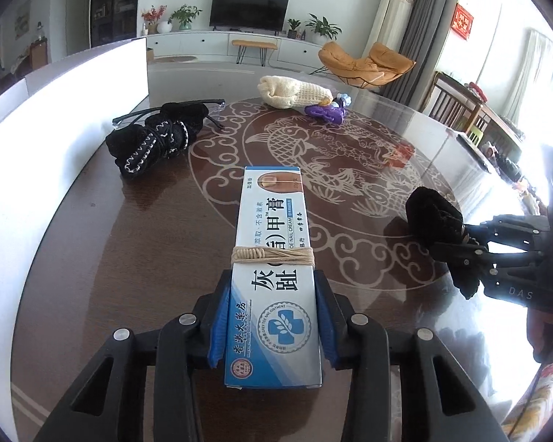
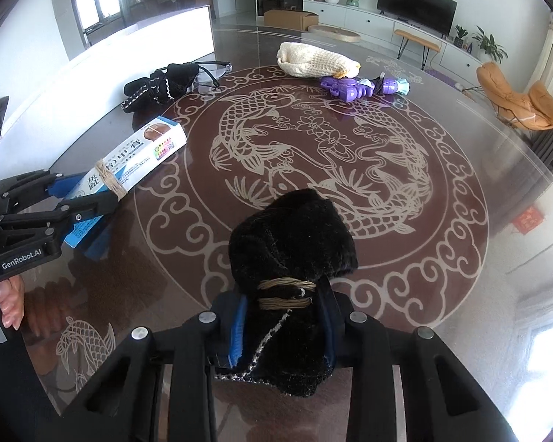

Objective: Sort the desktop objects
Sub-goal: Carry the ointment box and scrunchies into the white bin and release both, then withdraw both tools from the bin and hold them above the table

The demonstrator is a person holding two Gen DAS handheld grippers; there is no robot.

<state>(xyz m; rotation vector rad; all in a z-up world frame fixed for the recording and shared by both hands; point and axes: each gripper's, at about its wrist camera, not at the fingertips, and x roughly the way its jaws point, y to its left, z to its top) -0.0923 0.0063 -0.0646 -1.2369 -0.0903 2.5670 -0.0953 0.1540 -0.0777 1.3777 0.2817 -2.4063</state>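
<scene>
Glossy brown surface (image 2: 442,221) with a pale fish-and-cloud medallion, carrying a black fabric bundle (image 2: 158,83) over clear glasses (image 2: 217,68), a cream knitted pouch (image 2: 313,60) and purple toys (image 2: 357,86).

glasses (image 1: 188,110) half hidden behind black bundle (image 1: 155,140)

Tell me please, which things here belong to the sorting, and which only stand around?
Sorting:
- nail cream box, in left claw
- black cloth bundle, in right claw
- second black bundle
- glasses
- cream knitted pouch
- purple toy

Around:
- television
- orange chair
- cardboard box
</scene>
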